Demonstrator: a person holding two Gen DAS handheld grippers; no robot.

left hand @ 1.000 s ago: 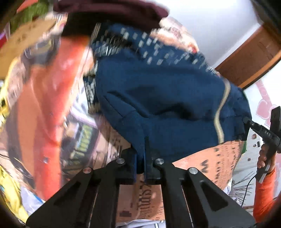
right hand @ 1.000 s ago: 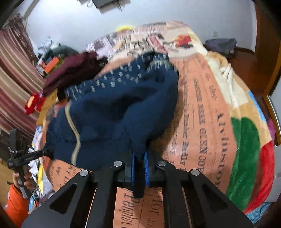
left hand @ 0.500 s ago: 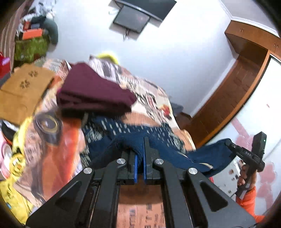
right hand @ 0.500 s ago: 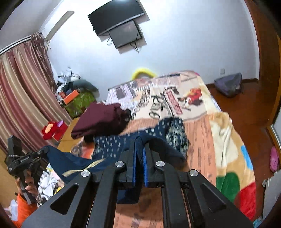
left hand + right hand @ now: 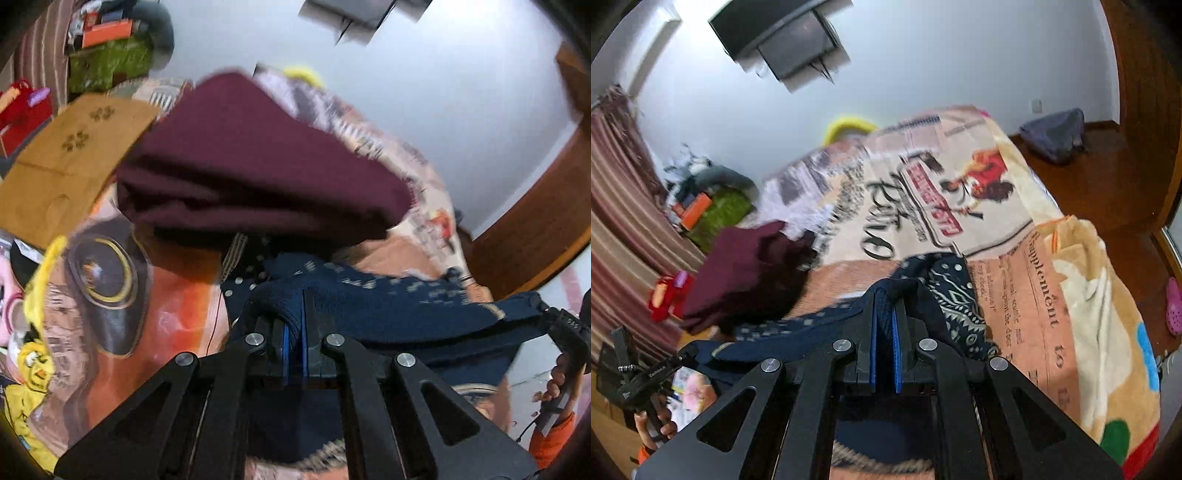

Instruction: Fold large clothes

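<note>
A navy blue garment [image 5: 388, 317] with a beige stripe is stretched in the air over the bed between my two grippers. My left gripper [image 5: 293, 325] is shut on one edge of it. My right gripper [image 5: 884, 325] is shut on the other edge [image 5: 812, 332]. Each gripper shows in the other's view, the right one [image 5: 565, 332] at the far right, the left one [image 5: 631, 376] at the lower left. A navy patterned cloth [image 5: 953, 295] lies on the bed under the garment.
A folded maroon garment [image 5: 251, 166] lies on the printed blanket [image 5: 1034, 295] at the bed's left side. A brown paw-print mat [image 5: 62, 162] is left of it. A grey bag [image 5: 1056, 133] sits on the wooden floor. A screen [image 5: 790, 40] hangs on the wall.
Both grippers lifted the navy garment off the bed and now hold it stretched out. The views swung up from the bed toward the wall, then tilted back and closer to the maroon pile.
</note>
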